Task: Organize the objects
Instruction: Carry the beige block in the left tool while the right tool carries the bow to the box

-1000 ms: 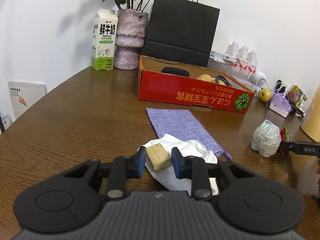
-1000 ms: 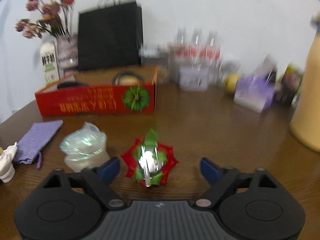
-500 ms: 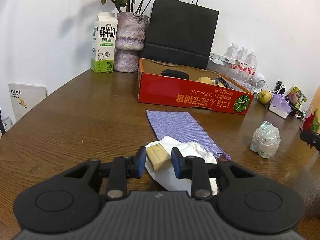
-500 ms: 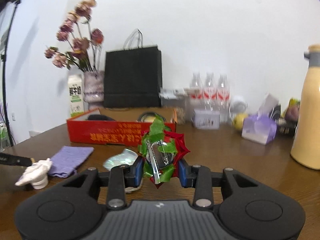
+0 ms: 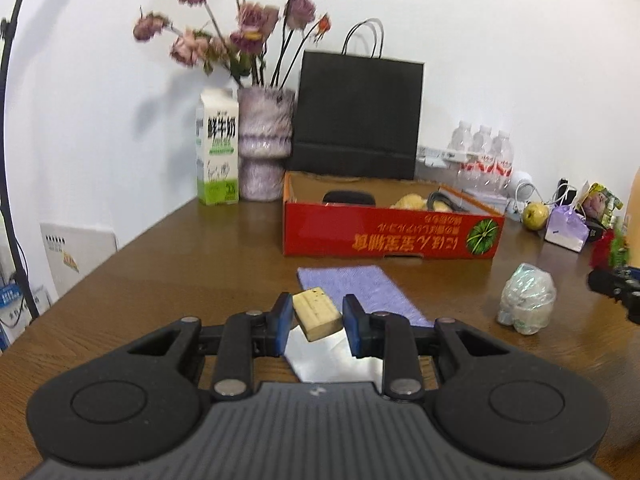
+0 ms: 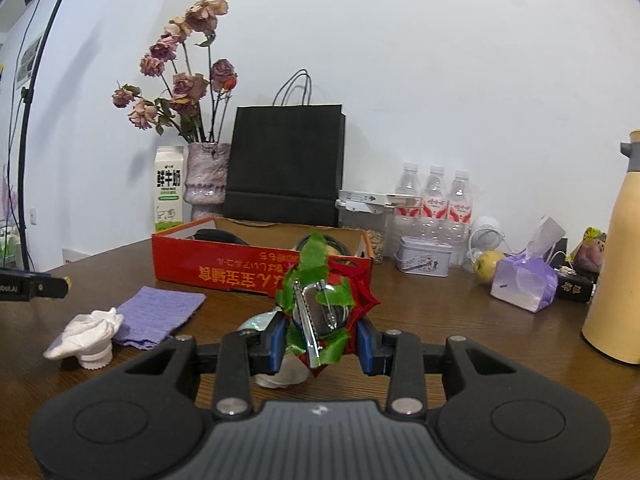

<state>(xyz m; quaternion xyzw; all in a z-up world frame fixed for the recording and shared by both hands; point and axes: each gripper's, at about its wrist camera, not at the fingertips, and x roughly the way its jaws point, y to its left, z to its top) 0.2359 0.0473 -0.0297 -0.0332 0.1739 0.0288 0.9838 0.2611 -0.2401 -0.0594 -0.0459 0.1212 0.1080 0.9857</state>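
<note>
Left gripper (image 5: pixel 317 319) jaws clamping what looks like a tan block (image 5: pixel 317 314), right gripper (image 6: pixel 321 338) jaws closed on red-green ornament (image 6: pixel 322 304)

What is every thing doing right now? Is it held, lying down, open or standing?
left gripper: shut on the tan block
tan block: held above the table
right gripper: shut on the red and green bow
red and green bow: held up
red box: open on top
purple cloth: lying flat
milk carton: standing, closed
</note>
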